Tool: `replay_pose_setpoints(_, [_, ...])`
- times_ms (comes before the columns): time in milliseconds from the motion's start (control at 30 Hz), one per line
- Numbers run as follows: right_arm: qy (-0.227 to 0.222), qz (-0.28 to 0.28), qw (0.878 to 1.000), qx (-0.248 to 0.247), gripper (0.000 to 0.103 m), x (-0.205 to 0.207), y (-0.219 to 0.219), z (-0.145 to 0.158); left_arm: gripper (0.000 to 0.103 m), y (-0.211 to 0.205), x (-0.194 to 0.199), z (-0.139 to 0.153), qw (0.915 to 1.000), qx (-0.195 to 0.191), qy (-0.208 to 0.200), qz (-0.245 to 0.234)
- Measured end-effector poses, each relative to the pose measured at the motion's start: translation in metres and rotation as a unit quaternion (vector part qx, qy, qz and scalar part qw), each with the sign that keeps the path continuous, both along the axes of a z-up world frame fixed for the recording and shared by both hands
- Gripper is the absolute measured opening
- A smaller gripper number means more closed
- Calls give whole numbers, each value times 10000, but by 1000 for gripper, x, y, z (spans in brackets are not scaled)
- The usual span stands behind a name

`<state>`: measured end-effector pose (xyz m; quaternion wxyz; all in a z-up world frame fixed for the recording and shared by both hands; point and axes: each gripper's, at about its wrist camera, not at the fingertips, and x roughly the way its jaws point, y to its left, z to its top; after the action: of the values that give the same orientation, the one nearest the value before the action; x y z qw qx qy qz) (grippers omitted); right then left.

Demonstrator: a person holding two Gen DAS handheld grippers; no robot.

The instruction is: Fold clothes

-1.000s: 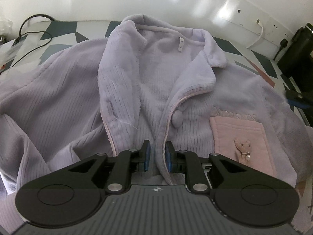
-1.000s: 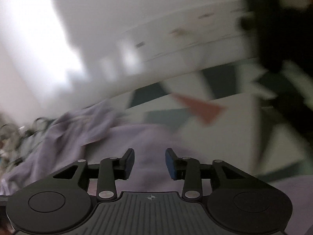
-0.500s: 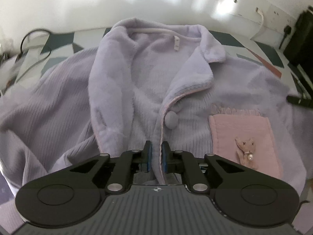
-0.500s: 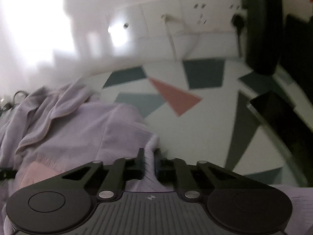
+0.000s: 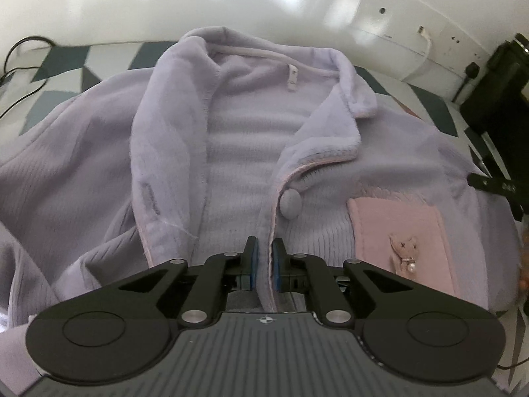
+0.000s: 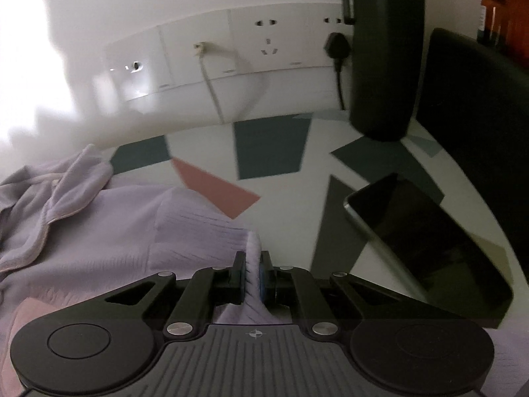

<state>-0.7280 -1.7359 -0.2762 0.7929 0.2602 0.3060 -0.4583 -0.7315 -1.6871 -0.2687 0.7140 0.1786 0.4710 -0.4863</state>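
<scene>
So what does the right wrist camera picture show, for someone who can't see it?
The right gripper is shut on a ridge of a lilac pajama top lying on a white table with dark and pink shapes. A dark tablet lies to the right, and a black bottle stands by the wall sockets.

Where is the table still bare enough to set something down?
Bare tabletop between the lilac pyjama top, the wall sockets and the tablet. Crowded by the black bottle; the left side is covered by the top.
</scene>
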Motion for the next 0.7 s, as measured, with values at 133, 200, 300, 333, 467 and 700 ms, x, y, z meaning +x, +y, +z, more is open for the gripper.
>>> replay_pose_setpoints(133, [274, -140, 9994, -153, 4, 11, -16, -1, 9, -11, -1, -4, 9999, -74, 144, -28])
replay_pose_setpoints(200, [441, -246, 9985, -193, 2, 16, -26, -3, 9, -16, -1, -5, 9999, -83, 122, -88])
replay_pose_setpoints(300, [583, -351, 9975, -170, 0, 19, -37, -6, 10, -17, -1, -7, 9998, -89, 26, -178])
replay_pose_setpoints(333, [540, -354, 9978, -162, 0, 18, -38, -4, 10, -15, 0, -7, 9998, -120, 63, -167])
replay_pose_setpoints(467, [-107, -130, 9996, -218, 7, 11, -35, 13, 10, -6, 7, -6, 9990, -223, 380, -16])
replay_pose_setpoints(700, [-368, 860, 9954, -203, 31, 51, -35, 16, 11, 0, 7, -4, 9989, -139, 440, 63])
